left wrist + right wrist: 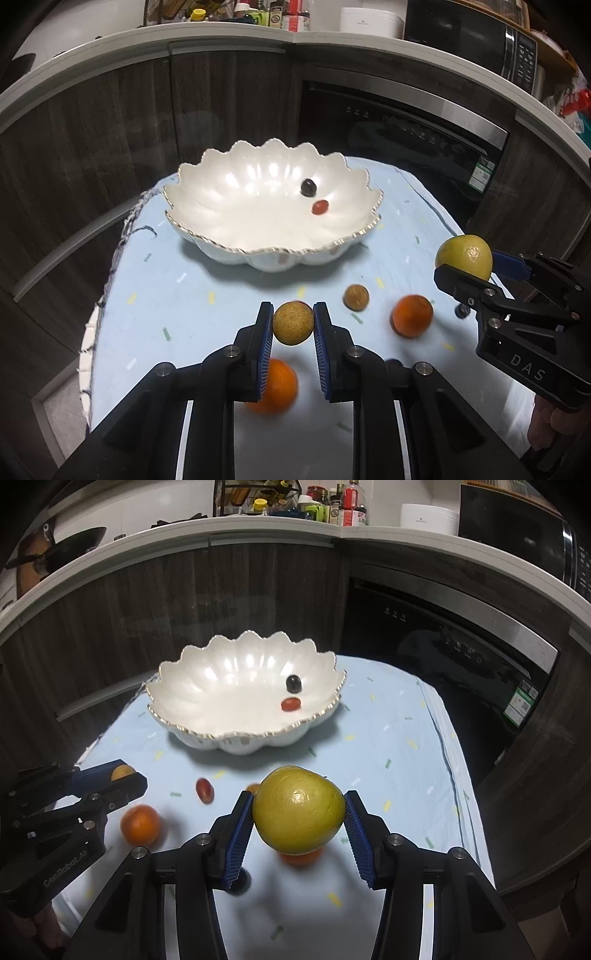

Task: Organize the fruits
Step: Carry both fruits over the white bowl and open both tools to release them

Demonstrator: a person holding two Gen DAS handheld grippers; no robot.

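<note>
From the left wrist view, our left hand-held gripper (293, 323) is clamped on a small tan fruit (293, 322), pads on its two sides at the widest part, lifted above the bench (207, 295). It looks light and firm with a rough skin, so we judge the ribbed pads should keep it without much squeeze. The scalloped white bowl (192, 221) sits toward the far edge with a dark grape (308, 187) and a red one (320, 207) inside. An orange (412, 315) and a second tan fruit (356, 297) lie loose near the right edge; another orange (277, 387) is half hidden under our fingers and blurred.

From the right wrist view, the right hand-held gripper (298, 812) grips a yellow-green citrus (298, 810) across its middle. This one looks heavier and smooth-skinned, so we judge slipping is the risk; a hold at the broadest girth suits it. Beneath it an orange shape is mostly covered, and a dark round thing by the left finger is too blurred to name.
</note>
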